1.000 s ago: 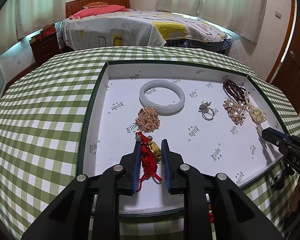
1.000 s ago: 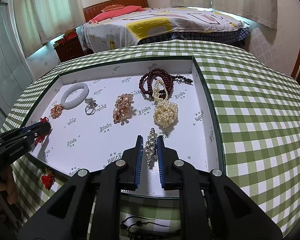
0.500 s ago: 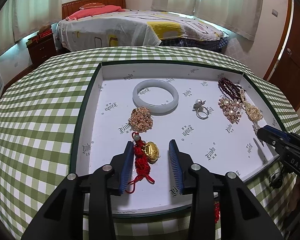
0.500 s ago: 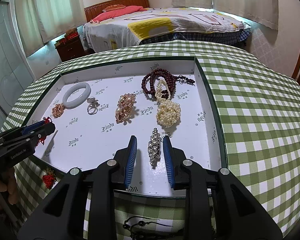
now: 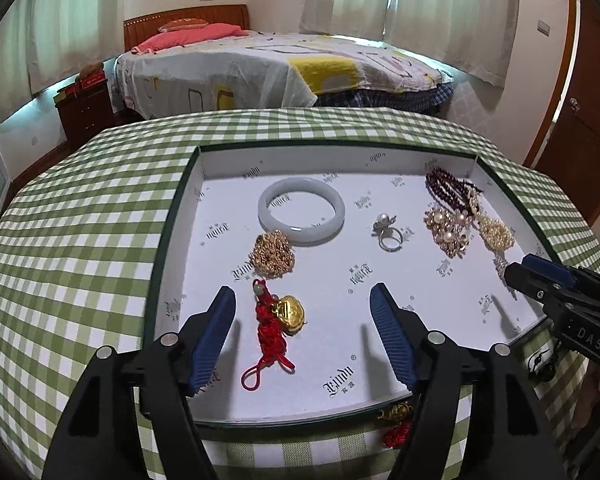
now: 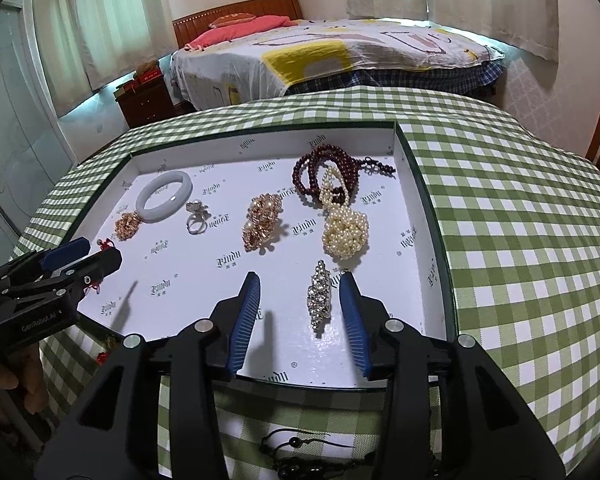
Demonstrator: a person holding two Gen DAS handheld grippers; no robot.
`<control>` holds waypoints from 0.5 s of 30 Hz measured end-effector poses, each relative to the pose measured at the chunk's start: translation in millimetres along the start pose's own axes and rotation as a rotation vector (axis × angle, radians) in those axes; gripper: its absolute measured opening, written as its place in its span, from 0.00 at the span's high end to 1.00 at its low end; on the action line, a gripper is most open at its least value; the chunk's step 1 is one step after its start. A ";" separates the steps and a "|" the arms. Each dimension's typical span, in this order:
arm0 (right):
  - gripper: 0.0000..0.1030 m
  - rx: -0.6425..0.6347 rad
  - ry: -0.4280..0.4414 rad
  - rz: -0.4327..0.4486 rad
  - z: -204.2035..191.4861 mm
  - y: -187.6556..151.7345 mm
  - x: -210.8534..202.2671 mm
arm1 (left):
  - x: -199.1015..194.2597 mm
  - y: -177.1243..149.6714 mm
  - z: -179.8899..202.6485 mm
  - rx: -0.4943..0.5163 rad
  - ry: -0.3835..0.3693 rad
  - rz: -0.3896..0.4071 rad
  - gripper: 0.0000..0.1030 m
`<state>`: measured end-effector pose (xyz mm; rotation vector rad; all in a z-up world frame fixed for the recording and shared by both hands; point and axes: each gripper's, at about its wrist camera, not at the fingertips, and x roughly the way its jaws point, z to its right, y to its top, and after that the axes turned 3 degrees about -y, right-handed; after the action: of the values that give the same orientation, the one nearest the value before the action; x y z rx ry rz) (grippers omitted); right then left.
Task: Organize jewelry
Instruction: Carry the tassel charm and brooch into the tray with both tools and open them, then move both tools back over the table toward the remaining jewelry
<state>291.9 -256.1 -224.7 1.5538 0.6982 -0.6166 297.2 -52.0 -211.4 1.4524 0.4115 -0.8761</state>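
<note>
Both tools have just been opening inside the tray, the left tool wide around the red charm, the right tool narrower around the brooch, neither touching, each piece apparently set down.

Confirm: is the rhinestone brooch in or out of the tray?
In. The rhinestone brooch lies flat on the tray floor, near its right wall.

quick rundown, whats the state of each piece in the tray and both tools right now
left tool: open, jaws just widened, clear of the charm
red knot charm: lying flat between those jaws, released
right tool: open, jaws just widened
crystal brooch: lying flat between them, untouched
white bangle: flat
ring: resting on the tray floor
pearl strand: bunched, overlapping the dark red beads
tray: open, no lid
</note>
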 end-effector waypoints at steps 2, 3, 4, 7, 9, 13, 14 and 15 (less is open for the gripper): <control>0.60 -0.001 0.004 0.007 -0.4 1.3 -4.8 | -4.0 0.1 -1.7 -0.007 0.001 0.003 0.34; 0.60 -0.003 0.004 0.011 -0.9 1.7 -7.5 | -6.8 0.2 -1.8 -0.010 0.002 0.009 0.33; 0.60 -0.004 0.005 0.014 -1.4 2.0 -10.0 | -9.6 0.0 -2.2 -0.011 0.003 0.014 0.33; 0.59 -0.009 0.008 0.022 -2.2 2.0 -19.9 | -19.8 -0.3 -2.4 -0.012 0.016 0.031 0.29; 0.59 -0.012 0.004 0.032 -1.9 1.1 -28.6 | -26.1 -0.8 -1.5 -0.014 0.012 0.040 0.29; 0.53 -0.019 -0.014 0.048 0.8 -3.9 -45.4 | -42.8 -4.1 -1.1 -0.021 0.010 0.060 0.29; 0.53 -0.018 -0.016 0.048 2.1 -5.1 -48.6 | -46.5 -5.0 -1.7 -0.024 0.010 0.063 0.29; 0.53 -0.016 -0.018 0.048 3.5 -7.6 -53.0 | -51.4 -7.0 -2.3 -0.030 0.010 0.066 0.29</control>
<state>250.7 -263.4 -191.1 1.5441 0.6487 -0.5869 259.9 -35.4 -179.4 1.4357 0.3808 -0.8071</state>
